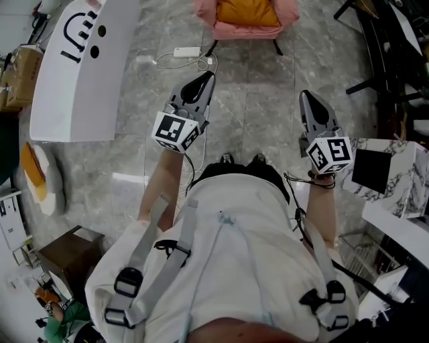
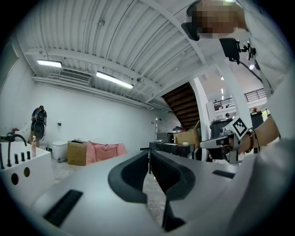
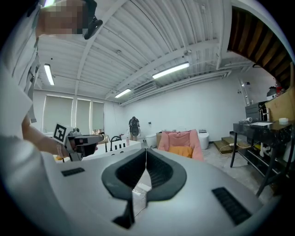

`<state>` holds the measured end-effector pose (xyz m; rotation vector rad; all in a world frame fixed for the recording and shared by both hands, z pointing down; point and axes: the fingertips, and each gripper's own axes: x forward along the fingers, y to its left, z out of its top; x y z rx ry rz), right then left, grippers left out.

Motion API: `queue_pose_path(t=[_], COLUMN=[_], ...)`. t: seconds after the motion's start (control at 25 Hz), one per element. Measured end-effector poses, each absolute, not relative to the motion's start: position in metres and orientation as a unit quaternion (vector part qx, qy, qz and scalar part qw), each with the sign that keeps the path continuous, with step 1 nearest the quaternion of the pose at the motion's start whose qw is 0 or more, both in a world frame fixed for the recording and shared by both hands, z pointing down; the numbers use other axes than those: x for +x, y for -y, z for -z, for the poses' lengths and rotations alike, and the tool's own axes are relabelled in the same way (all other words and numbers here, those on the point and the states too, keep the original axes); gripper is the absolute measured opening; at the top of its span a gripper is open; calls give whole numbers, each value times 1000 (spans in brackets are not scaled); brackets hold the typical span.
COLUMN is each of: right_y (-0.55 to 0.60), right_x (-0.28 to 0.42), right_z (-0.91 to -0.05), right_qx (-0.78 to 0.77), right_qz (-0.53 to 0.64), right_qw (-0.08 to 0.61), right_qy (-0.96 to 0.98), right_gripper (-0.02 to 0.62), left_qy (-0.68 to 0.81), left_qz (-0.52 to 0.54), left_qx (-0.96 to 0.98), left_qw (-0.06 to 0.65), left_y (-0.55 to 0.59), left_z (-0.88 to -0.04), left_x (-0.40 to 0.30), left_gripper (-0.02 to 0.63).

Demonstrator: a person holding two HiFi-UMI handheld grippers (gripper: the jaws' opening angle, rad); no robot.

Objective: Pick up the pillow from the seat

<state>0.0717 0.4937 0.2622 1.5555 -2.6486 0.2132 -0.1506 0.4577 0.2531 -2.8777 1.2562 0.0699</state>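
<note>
Closest, at the bottom of the head view: the person's white shirt (image 1: 228, 254) crossed by grey harness straps (image 1: 167, 254), both forearms reaching up-frame. Shoes (image 1: 228, 159) peek out just above the shirt edge.

Left tongs (image 1: 204, 80), centre-left of the frame, marker cube (image 1: 175, 131) at the wrist end. In the left gripper view the tips are pressed together with nothing pinched. Right tongs (image 1: 310, 98), centre-right, also pressed together and holding nothing, tips meeting in the right gripper view. Both point up-frame over the grey marble floor (image 1: 255, 107), roughly side by side and apart from each other.

Lower left: a brown box (image 1: 67, 258). Right edge: a marble tabletop (image 1: 399, 175) with a black flat panel (image 1: 372, 171) on it. Upper left: a long white tub (image 1: 80, 67) with a black faucet (image 1: 77, 30).

Further up-frame, a white power strip (image 1: 186, 51) with its cable lies on the floor ahead of the left tongs.

Farthest, at the top centre: a pink armchair (image 1: 224, 28) with the orange pillow (image 1: 248, 12) lying on its seat. The pillow is well apart from both tongs and untouched. The right gripper view shows chair and pillow straight beyond the closed tips, against the white back wall.
</note>
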Motion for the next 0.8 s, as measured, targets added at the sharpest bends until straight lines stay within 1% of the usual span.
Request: queue_pose_path(t=[0.24, 0.32, 0.36, 0.48, 0.6, 0.68, 0.8], right_y=[-493, -488, -484, -463, -440, -424, -398], right_x=[66, 64, 63, 63, 71, 77, 86], right_z=[-282, -288, -290, -295, -303, -306, -311], right_qx=[512, 514, 514, 514, 515, 512, 505], right_qz=[-83, -92, -94, -97, -103, -110, -116], right_qw=[38, 38, 38, 36, 39, 41, 48], right_qy=[854, 852, 852, 852, 850, 851, 854], right_gripper=[17, 18, 18, 18, 23, 35, 35], left_qy=[-387, -379, -377, -374, -377, -380, -385], left_qz=[-24, -14, -9, -5, -5, -4, 0], left_qx=[-922, -925, -926, -927, -926, -924, -922], left_qw=[-13, -17, -18, -21, -29, -32, -33], left_y=[-451, -448, -445, -428, -408, -393, -370], left_z=[-263, -269, -272, -276, -281, -284, -286], left_x=[-155, -153, -153, -150, -143, -137, -129], left_gripper=[12, 39, 66, 74, 98, 98, 98])
